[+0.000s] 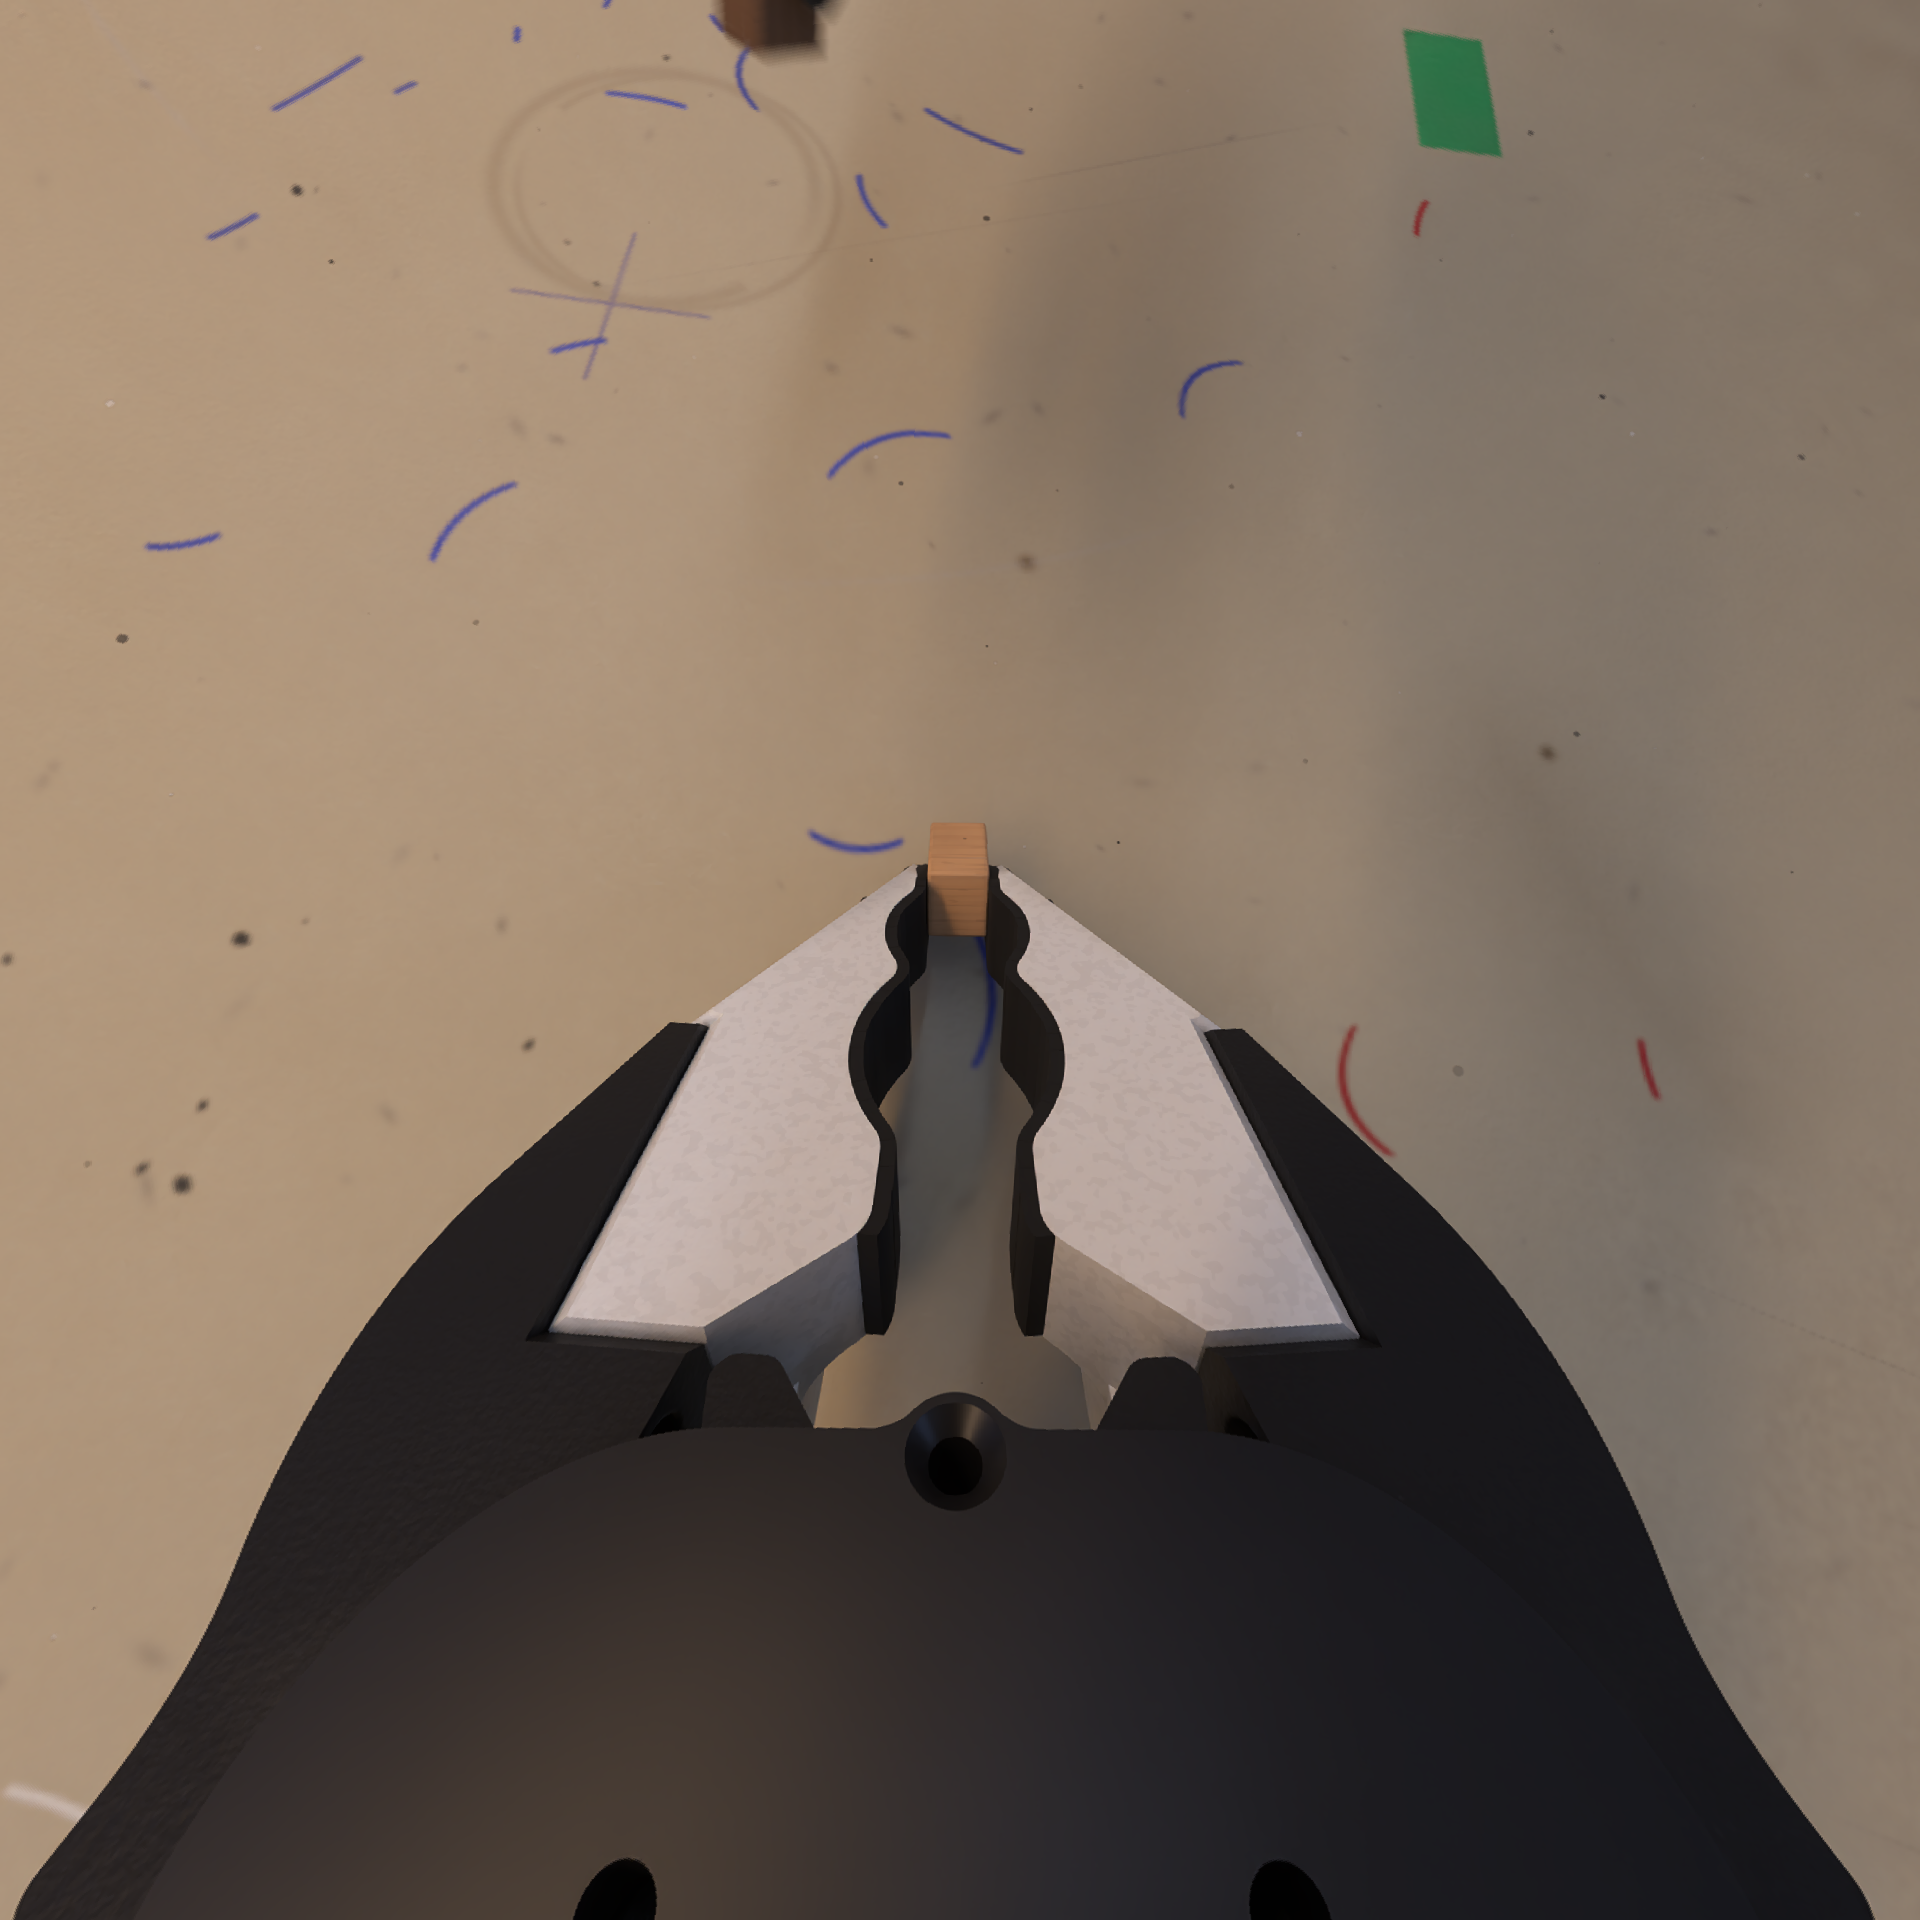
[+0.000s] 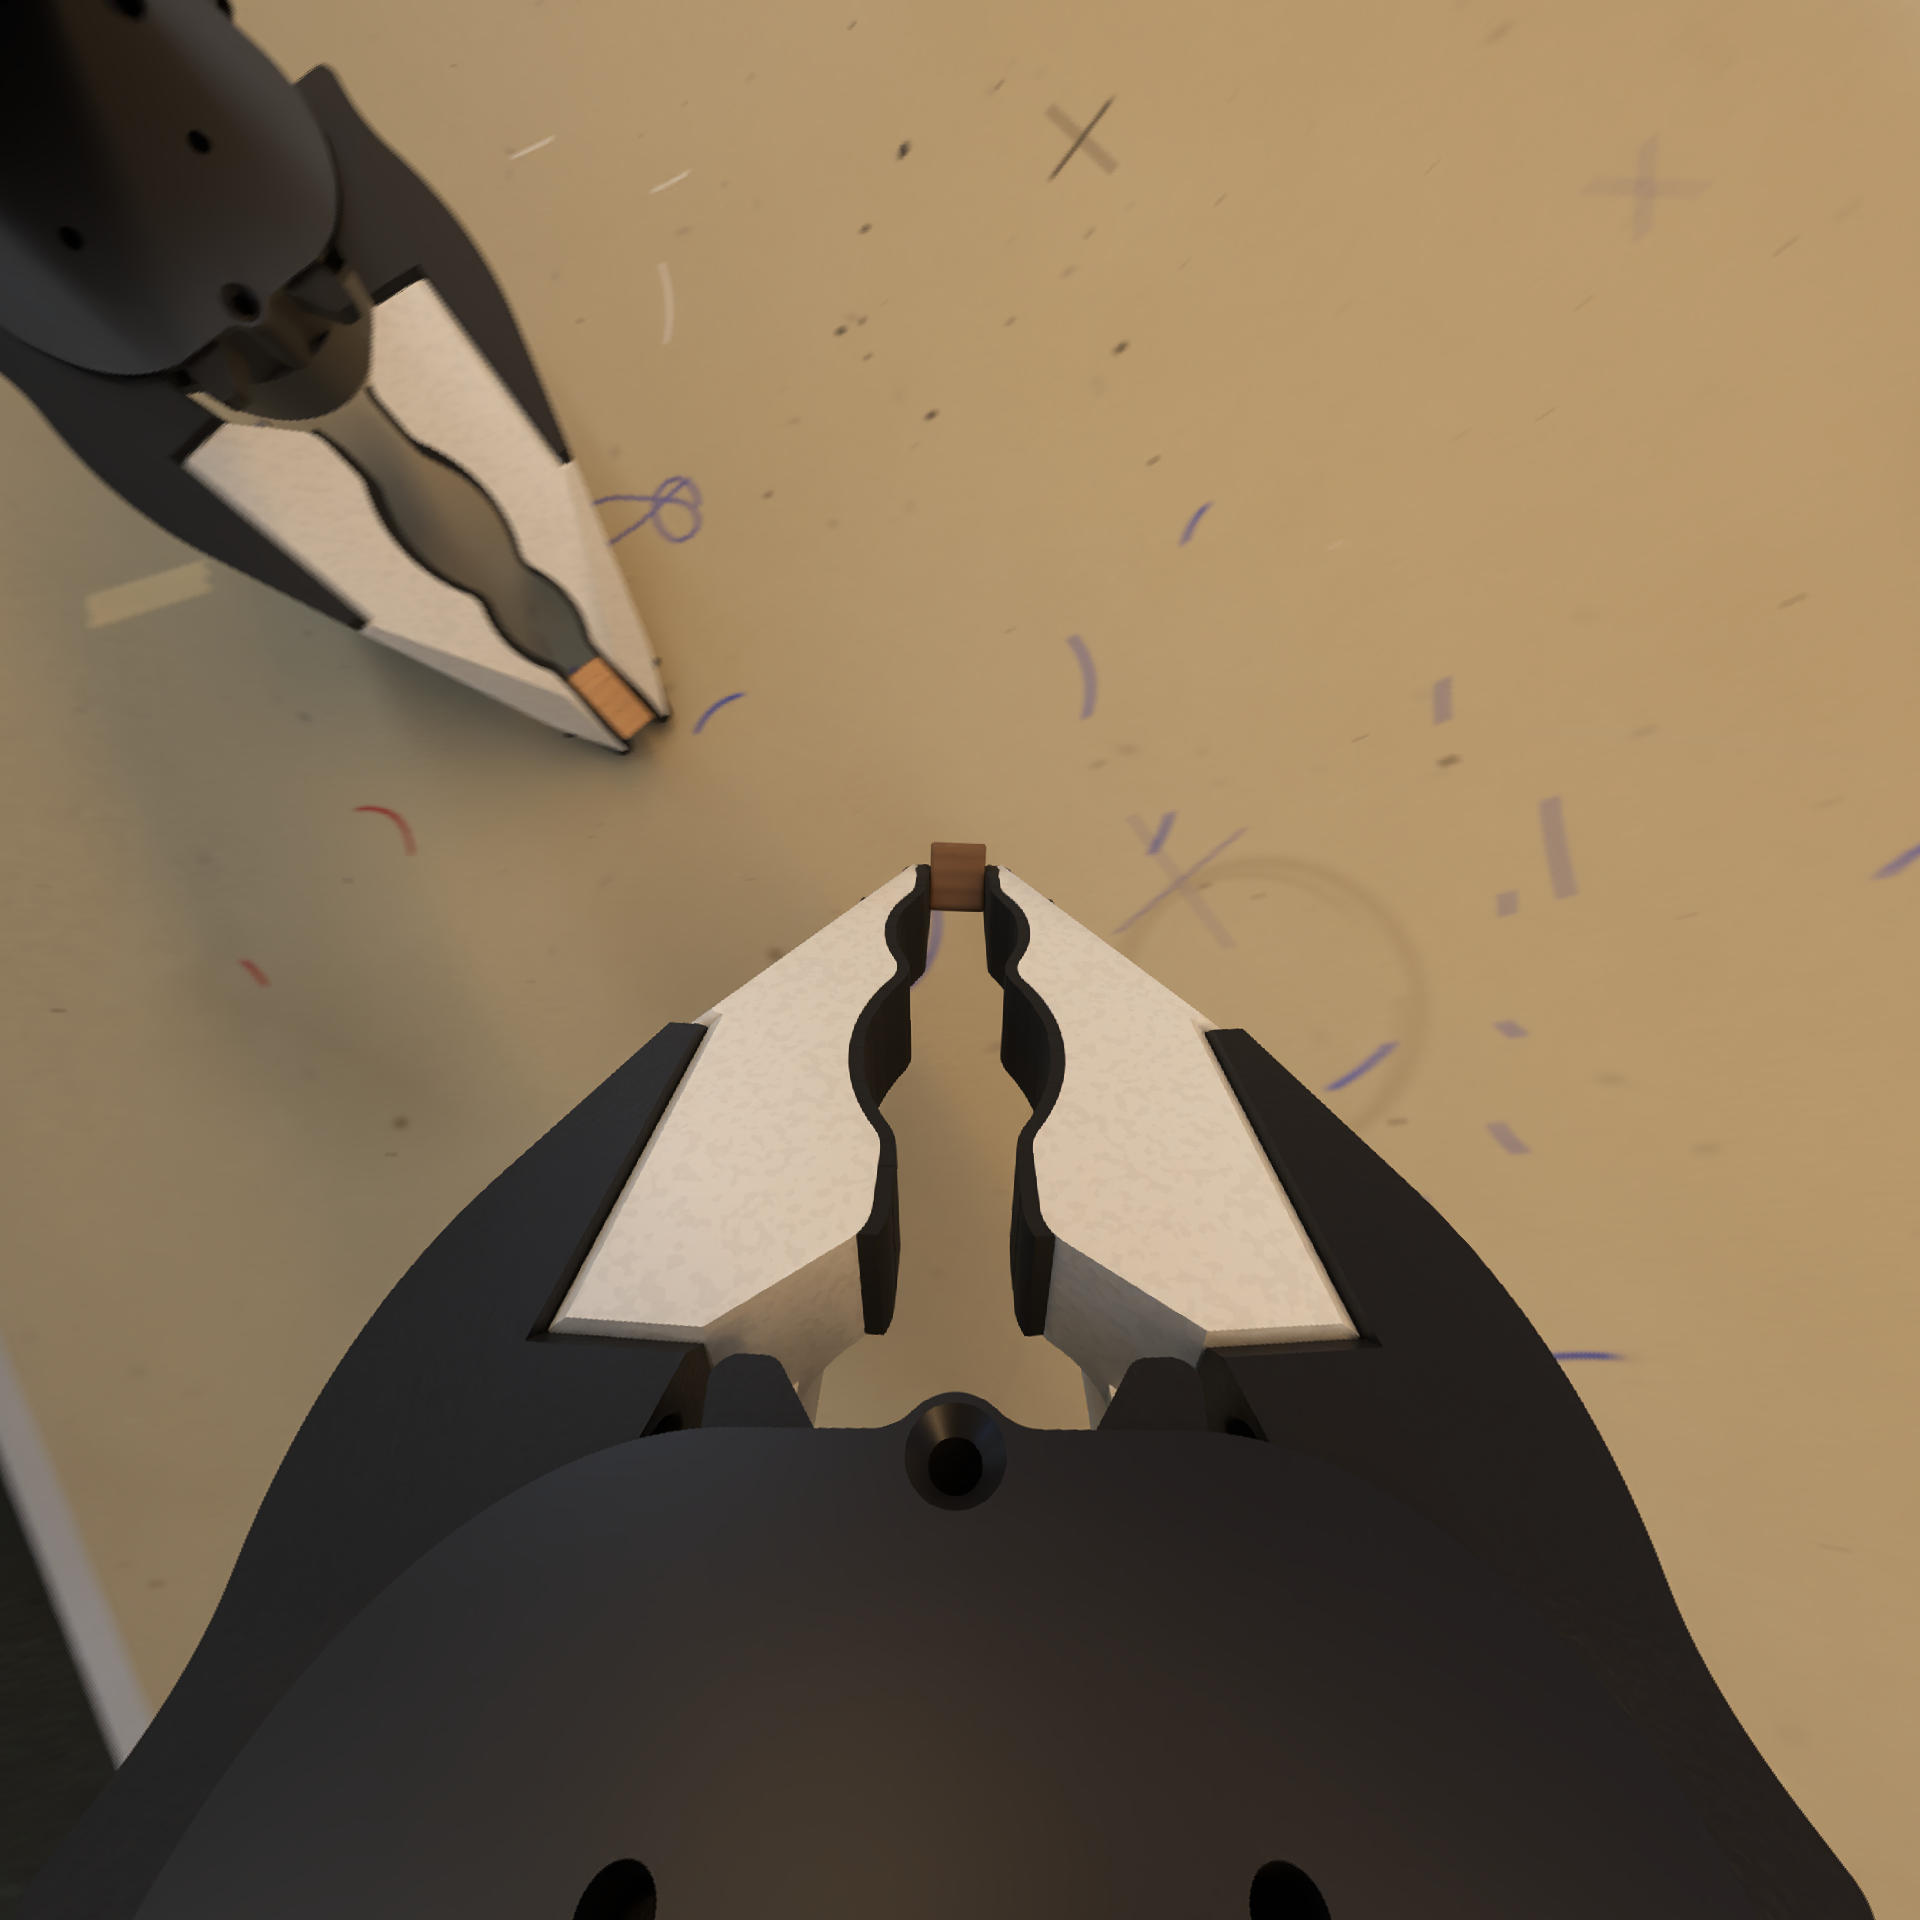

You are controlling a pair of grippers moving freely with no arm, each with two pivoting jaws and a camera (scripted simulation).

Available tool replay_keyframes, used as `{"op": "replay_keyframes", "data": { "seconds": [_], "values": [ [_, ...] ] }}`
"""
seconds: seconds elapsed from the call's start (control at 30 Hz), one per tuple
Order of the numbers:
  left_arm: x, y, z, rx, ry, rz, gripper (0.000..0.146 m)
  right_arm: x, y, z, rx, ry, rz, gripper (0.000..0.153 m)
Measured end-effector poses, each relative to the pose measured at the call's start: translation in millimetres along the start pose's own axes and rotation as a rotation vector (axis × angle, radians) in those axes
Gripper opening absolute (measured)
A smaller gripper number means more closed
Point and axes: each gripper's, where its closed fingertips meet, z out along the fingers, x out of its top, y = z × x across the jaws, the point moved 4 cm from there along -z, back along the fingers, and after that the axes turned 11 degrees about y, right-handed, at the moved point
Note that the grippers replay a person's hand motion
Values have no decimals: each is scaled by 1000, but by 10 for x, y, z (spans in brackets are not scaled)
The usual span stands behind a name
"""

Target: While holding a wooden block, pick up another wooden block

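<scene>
Now I am pinching a light wooden block (image 1: 957, 881) in my left gripper (image 1: 957, 883) and a darker wooden block (image 2: 957, 876) in my right gripper (image 2: 957, 881), both over the marked tan tabletop (image 2: 1351, 468), away from its edges.

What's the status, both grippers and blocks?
Left gripper shut on light wooden block. Right gripper shut on darker wooden block. Nothing in the way.

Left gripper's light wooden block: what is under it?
Under the light wooden block, clamped in the left gripper, only bare tan table with a blue pen mark. The spot directly beneath is hidden.
</scene>
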Motion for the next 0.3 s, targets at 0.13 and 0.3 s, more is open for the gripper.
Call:
{"op": "replay_keyframes", "data": {
  "seconds": [0.13, 0.3],
  "values": [
    [1, -6, 0, 4, 0, -5, 9, -198, -289, 116, 49, -3, 111, 9],
    [1, -5, 1, 6, 0, -3, 9, -395, -427, 230, 40, -46, 148, 9]
  ]
}}
